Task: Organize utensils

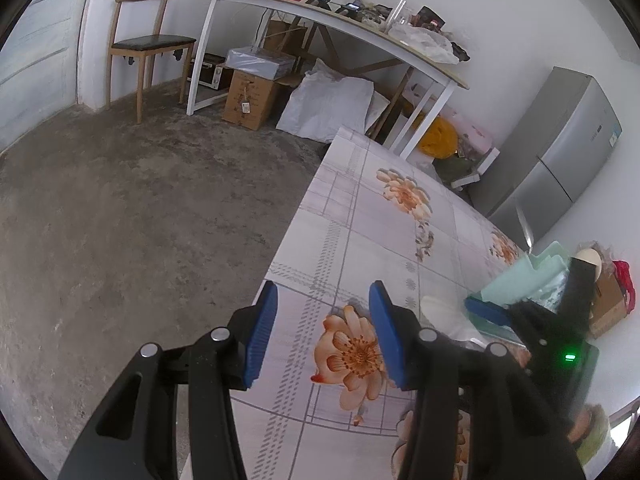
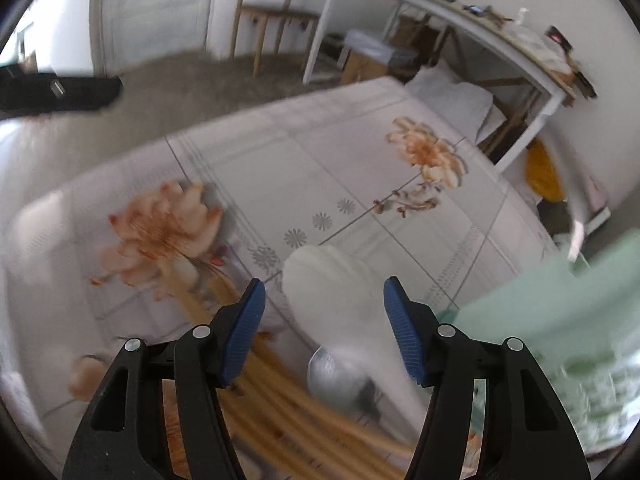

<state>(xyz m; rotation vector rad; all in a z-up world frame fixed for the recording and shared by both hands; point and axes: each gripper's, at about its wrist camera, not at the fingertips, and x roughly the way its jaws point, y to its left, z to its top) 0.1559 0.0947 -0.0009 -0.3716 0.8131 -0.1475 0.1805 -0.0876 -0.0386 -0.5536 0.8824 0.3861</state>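
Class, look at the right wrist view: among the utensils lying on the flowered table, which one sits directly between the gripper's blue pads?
The white spoon. It lies between the right gripper pads, untouched; the wooden chopsticks lie lower left, the metal spoon below.

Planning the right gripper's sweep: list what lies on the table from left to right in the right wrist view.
Chopsticks → metal spoon → white spoon → green tray.

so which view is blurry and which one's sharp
Right wrist view: motion-smeared throughout, the white scoop, chopsticks and green tray all soft. Left wrist view: crisp, the flowered tablecloth is sharp; fisheye bends the white desk in both.
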